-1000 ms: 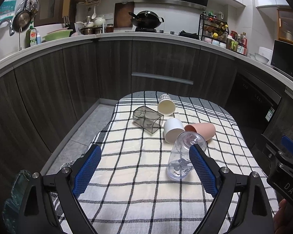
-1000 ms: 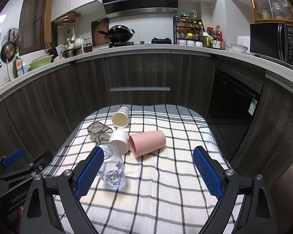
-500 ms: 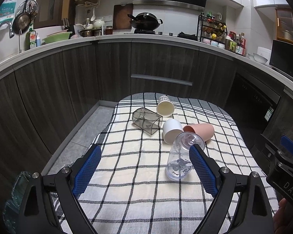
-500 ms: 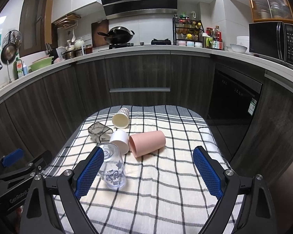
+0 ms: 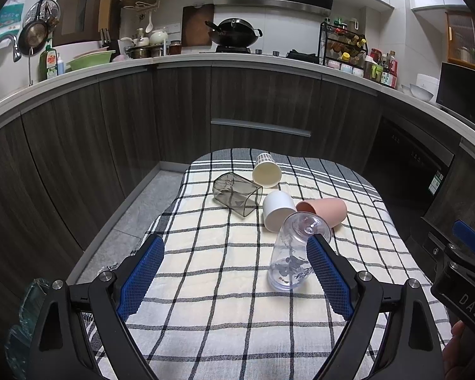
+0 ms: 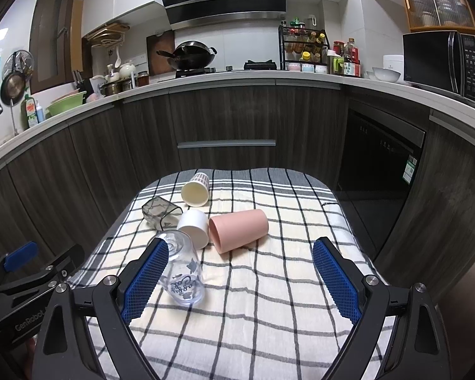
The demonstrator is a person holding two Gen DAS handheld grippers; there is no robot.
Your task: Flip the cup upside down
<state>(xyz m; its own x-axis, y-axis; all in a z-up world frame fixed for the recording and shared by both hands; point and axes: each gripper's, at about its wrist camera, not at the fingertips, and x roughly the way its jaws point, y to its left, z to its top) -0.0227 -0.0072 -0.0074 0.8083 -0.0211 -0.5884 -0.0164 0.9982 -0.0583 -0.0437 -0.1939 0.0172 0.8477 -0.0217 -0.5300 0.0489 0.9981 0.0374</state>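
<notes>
Several cups lie on their sides on a checked cloth [image 5: 224, 285]: a clear printed cup [image 5: 293, 253] [image 6: 182, 269], a white cup [image 5: 278, 210] [image 6: 194, 226], a pink cup [image 5: 324, 210] [image 6: 239, 229], a smoky square cup [image 5: 236, 193] [image 6: 158, 210] and a cream striped cup [image 5: 266, 171] [image 6: 196, 189]. My left gripper [image 5: 234, 280] is open and empty, held above the near cloth, its right finger beside the clear cup. My right gripper [image 6: 240, 280] is open and empty, its left finger in front of the clear cup.
The cloth covers a small table [image 6: 329, 196] with dark cabinets [image 5: 259, 107] behind and to both sides. A grey floor [image 5: 133, 218] lies left of the table. The other gripper's body shows at each view's edge [image 5: 462, 272] [image 6: 19, 288].
Both grippers have edged slightly forward and the view shifted a little; the cups have not moved and both grippers stay open.
</notes>
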